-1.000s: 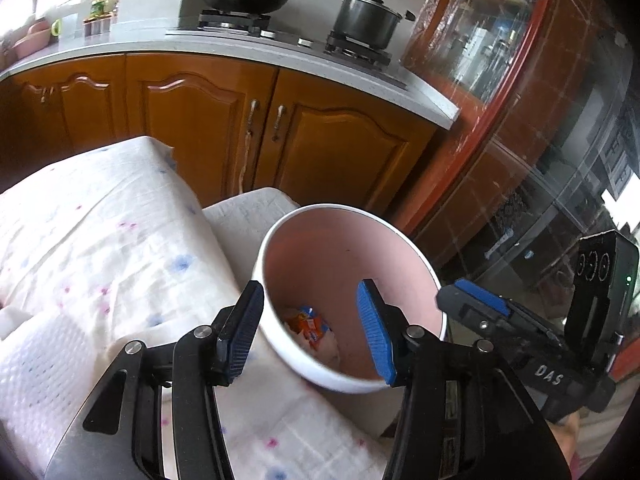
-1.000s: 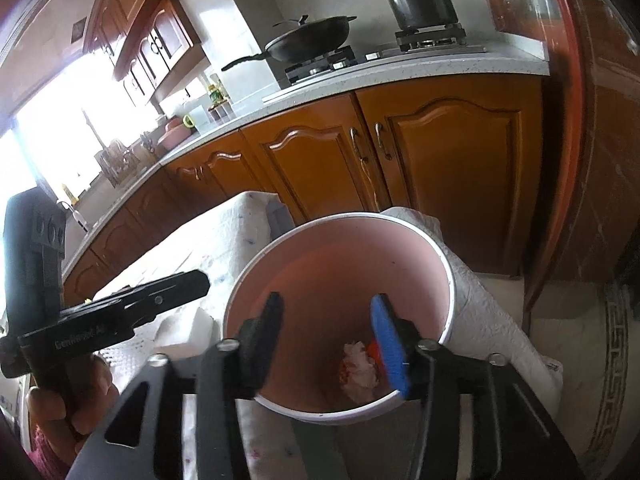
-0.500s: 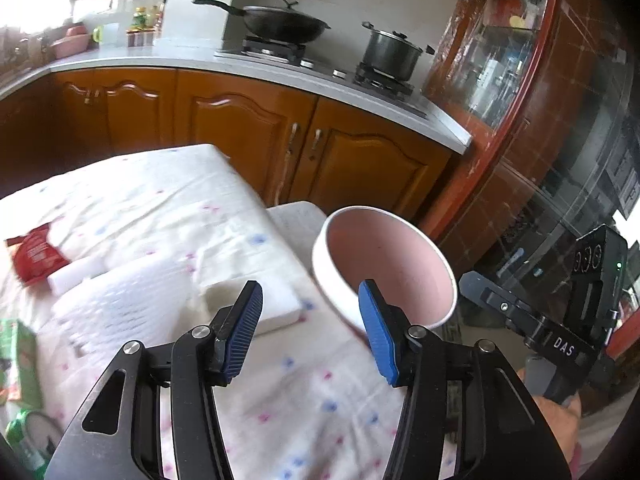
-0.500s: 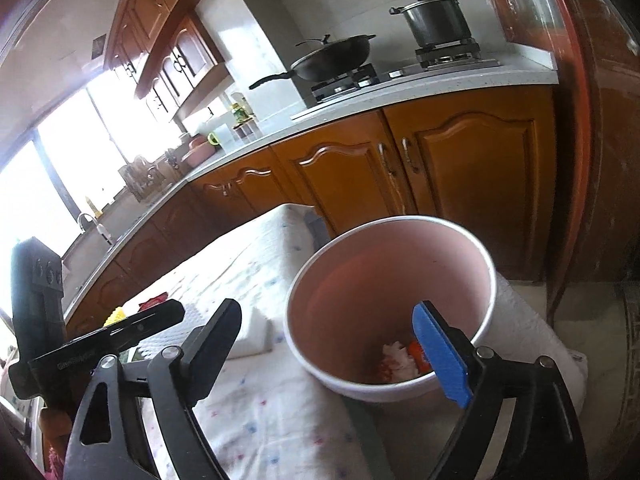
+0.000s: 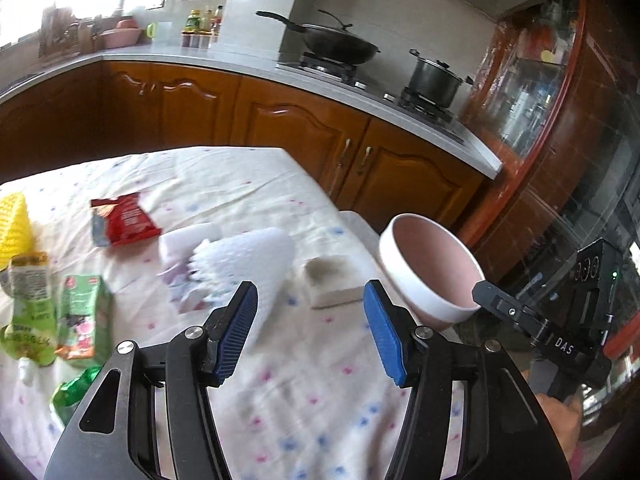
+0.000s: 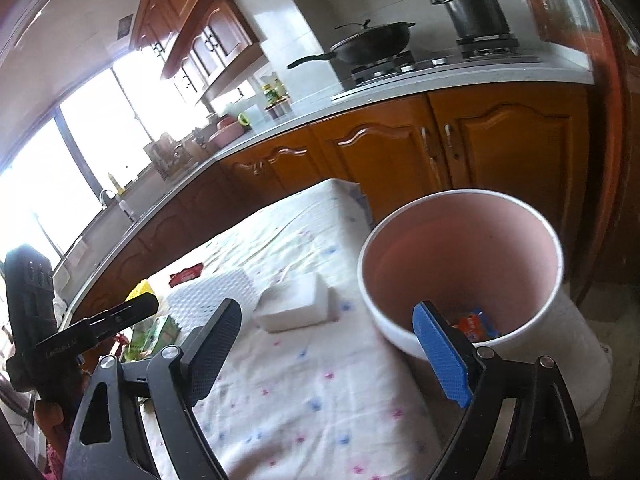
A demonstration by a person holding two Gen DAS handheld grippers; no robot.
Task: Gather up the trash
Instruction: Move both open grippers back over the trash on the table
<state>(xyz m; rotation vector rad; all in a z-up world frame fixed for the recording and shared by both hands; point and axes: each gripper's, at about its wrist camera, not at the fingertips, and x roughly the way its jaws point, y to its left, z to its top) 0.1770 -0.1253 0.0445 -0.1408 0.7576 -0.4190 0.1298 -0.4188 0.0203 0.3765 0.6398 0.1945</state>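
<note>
Floral tablecloth (image 5: 320,392); both tongs (image 5: 310,334) (image 6: 340,354) open, empty.

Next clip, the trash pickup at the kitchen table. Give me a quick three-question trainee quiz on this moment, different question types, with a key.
1. True or false: the left gripper holds a piece of trash.
2. What lies inside the pink bin? A) nothing B) an orange wrapper C) a green carton
3. Fill in: the red snack packet lies on the ______.

Key
1. False: both it and the right gripper are open and empty.
2. B
3. Tablecloth, well clear of the bin.
</note>
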